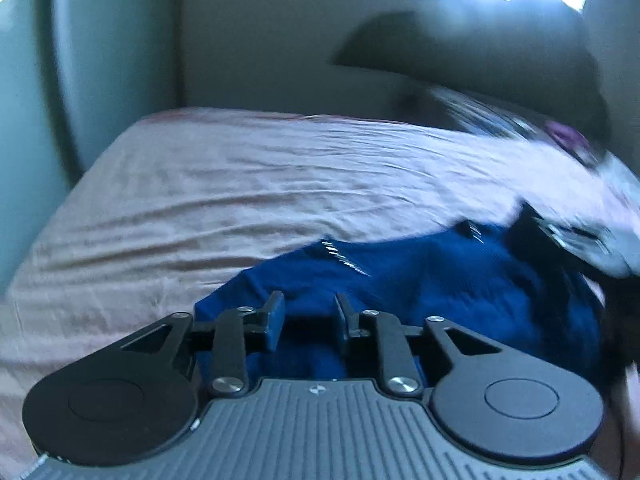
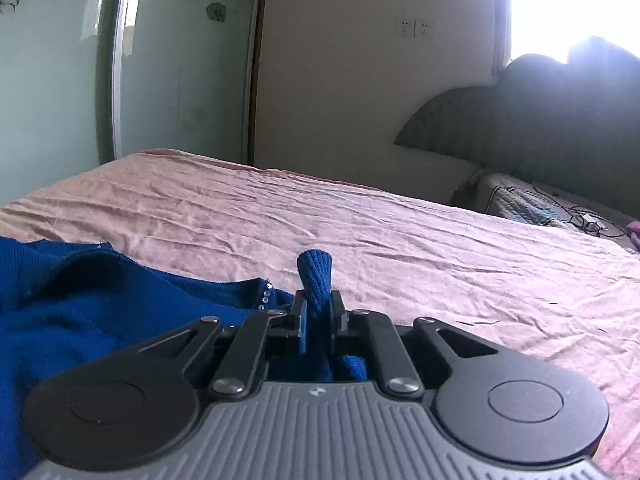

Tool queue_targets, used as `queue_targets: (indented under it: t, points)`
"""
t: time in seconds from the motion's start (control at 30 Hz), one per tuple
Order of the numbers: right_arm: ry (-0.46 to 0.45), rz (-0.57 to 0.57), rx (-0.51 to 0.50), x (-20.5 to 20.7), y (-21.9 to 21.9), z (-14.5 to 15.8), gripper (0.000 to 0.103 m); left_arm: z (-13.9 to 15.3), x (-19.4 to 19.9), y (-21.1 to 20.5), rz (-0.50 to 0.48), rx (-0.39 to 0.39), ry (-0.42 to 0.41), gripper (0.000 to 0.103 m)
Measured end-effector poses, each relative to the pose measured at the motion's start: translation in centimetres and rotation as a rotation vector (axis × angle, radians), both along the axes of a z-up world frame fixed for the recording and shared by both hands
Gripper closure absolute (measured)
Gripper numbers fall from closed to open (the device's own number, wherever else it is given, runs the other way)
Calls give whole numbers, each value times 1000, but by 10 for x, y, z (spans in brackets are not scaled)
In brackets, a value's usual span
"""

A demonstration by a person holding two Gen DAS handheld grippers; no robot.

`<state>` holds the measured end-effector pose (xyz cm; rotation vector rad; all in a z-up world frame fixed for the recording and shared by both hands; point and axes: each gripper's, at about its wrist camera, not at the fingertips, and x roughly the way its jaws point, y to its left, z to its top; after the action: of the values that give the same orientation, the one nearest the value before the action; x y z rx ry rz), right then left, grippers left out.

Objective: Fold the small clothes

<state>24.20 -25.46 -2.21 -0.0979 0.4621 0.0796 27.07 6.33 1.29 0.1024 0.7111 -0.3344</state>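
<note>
One blue knit garment [image 2: 80, 312] lies on the bed [image 2: 400, 240], spread low across the near part of the pink sheet. It is a deep royal blue with a fine knitted surface, and a short line of small shiny studs [image 2: 265, 298] runs along one edge (more glints show on it in the left wrist view, blurred). A ribbed strip [image 2: 316, 276] of the same blue stands up between the jaws of the right gripper [image 2: 318, 316], which are drawn narrow and pinch it, the ribbed end poking out above them.

The left gripper [image 1: 308, 320] hangs just over the garment [image 1: 440, 280] with its jaws partly apart; blue cloth shows below the gap, but the pads are not pressing on it. To its right in that view a dark, blurred shape reaches onto the cloth, too smeared to tell clearly.

Beyond the garment the wrinkled sheet runs bare to the far edge of the bed, where it meets a pale wall and a glass door [image 2: 180, 60] with flower prints. A grey padded headboard [image 2: 520, 120] and a quilted cushion [image 2: 520, 200] close the right side.
</note>
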Motion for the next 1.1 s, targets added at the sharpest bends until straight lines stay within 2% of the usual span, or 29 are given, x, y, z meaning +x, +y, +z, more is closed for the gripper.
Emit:
queue_targets:
  t: [0.07, 0.13, 0.23, 0.3, 0.4, 0.47, 0.53, 0.6, 0.7, 0.77, 0.8, 0.9, 0.93, 1.0, 1.03, 1.1]
  points:
    - [2, 3, 1, 1, 0, 1, 93, 6, -17, -6, -83, 15, -42, 73]
    - [7, 6, -8, 4, 0, 0, 93, 5, -25, -18, -203, 36, -35, 72]
    - [12, 6, -22, 6, 1, 0, 93, -15, -23, -48, -331, 179, 15, 64]
    - [7, 2, -19, 7, 0, 2, 93, -35, -13, -62, -346, 262, 37, 62]
    - [-2, -9, -10, 6, -4, 4, 92, -52, 12, -60, -289, 260, 32, 67]
    - [1, -14, -3, 8, -7, 4, 92, -48, 31, -48, -196, 187, -18, 67]
    - [6, -22, 8, 11, -10, 3, 92, -38, 51, -33, -54, 102, -59, 64]
    - [13, -29, 26, 14, -12, 2, 92, -27, 69, -15, 91, 11, -64, 66]
    - [36, -36, 48, 16, -14, 0, 92, -19, 80, 4, 217, -32, -41, 65]
    - [41, -40, 50, 15, -15, 1, 91, -17, 72, 6, 227, 4, -41, 65]
    - [43, -50, 51, 15, -17, 2, 86, -18, 65, 4, 216, 40, -45, 65]
    - [47, -105, 78, 16, -27, 6, 75, -24, 41, -9, 147, 164, -92, 55]
    - [45, -137, 89, 16, -31, 8, 66, -27, 33, -14, 132, 191, -108, 50]
    - [21, -203, 103, 13, -38, 13, 58, -32, 20, -23, 108, 218, -134, 50]
    - [4, -195, 127, 9, -41, 17, 58, -33, 17, -28, 91, 217, -140, 48]
    - [10, -109, 205, 4, -44, 24, 58, -34, 11, -37, 37, 208, -132, 45]
